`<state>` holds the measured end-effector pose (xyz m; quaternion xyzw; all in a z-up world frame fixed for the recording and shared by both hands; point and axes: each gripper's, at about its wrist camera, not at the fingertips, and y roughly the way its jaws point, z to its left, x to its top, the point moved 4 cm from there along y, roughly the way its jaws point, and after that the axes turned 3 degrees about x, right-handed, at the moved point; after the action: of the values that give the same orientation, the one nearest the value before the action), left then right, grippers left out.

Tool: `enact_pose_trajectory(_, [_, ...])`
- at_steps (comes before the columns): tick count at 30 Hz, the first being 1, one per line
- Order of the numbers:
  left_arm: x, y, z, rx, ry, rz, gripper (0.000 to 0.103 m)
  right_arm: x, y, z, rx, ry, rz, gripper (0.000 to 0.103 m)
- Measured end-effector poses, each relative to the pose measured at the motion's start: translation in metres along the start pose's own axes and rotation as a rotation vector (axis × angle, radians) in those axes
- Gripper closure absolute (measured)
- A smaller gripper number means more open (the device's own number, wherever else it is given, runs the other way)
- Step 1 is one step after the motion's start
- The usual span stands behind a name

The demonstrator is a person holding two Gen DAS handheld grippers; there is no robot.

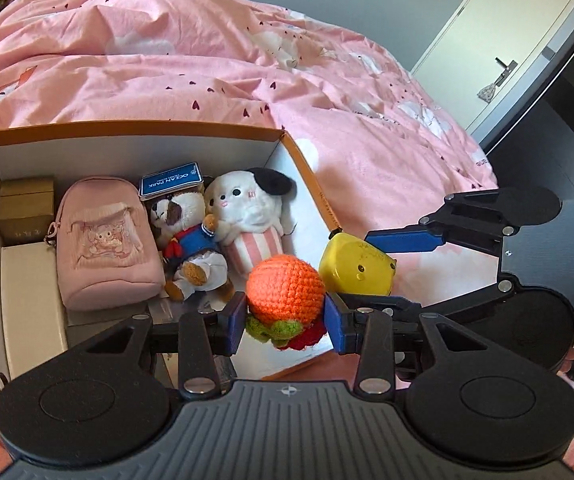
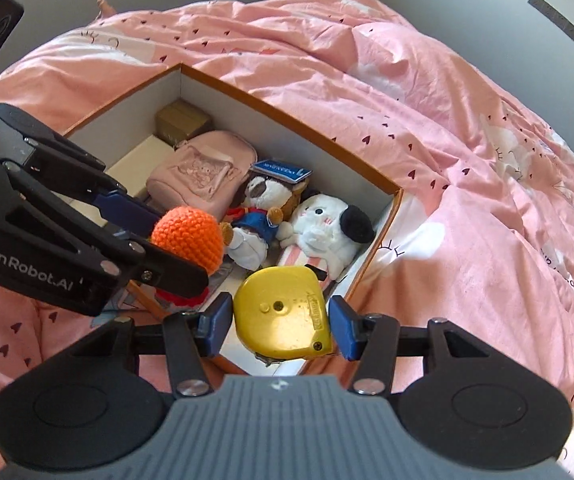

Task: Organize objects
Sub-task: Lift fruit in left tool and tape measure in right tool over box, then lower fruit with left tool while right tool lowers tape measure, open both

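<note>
My left tongs (image 1: 285, 318) clench the crochet toy (image 1: 285, 290), right tongs (image 2: 281, 326) the tape measure (image 2: 283, 316), which could slip outside the box (image 2: 283, 116).

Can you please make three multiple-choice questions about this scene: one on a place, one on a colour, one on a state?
1. Where does the pink pouch lie?
A. on the blanket
B. in the box
C. on the floor

2. What colour is the tape measure?
A. yellow
B. green
C. white

3. What is the state of the left gripper?
A. open and empty
B. shut on the crochet toy
C. shut on a plush dog

Answers:
1. B, the pouch lies inside the box between a gold box and the plush dog.
2. A, its case between the fingers of the right gripper is yellow.
3. B, both blue fingers press on the orange toy.
</note>
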<state>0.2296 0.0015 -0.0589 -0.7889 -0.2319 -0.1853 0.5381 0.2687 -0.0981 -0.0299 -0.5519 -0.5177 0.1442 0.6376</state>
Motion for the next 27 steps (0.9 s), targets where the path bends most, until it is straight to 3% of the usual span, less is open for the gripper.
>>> enact_pose_trajectory(8, [-0.003, 0.034, 0.006, 0.039, 0.043, 0.100, 0.057, 0.004, 0.041, 0.006, 0.041, -0.203, 0.134, 0.049])
enact_pose_trajectory(9, [-0.003, 0.037, 0.007, 0.041, 0.045, 0.108, 0.057, 0.004, 0.046, 0.007, 0.049, -0.219, 0.153, 0.051])
enact_pose_trajectory(11, [-0.003, 0.042, 0.009, 0.047, 0.047, 0.127, 0.057, 0.004, 0.054, 0.010, 0.094, -0.252, 0.178, 0.064])
enact_pose_trajectory(15, [-0.003, 0.053, 0.017, 0.065, 0.031, 0.161, 0.057, 0.009, 0.067, 0.016, 0.114, -0.311, 0.229, 0.068])
enact_pose_trajectory(22, [-0.011, 0.062, 0.028, 0.074, -0.001, 0.205, 0.057, 0.014, 0.075, 0.011, 0.142, -0.302, 0.305, 0.068])
enact_pose_trajectory(27, [-0.013, 0.064, 0.033, 0.072, -0.008, 0.215, 0.057, 0.012, 0.064, 0.018, 0.099, -0.342, 0.294, 0.064])
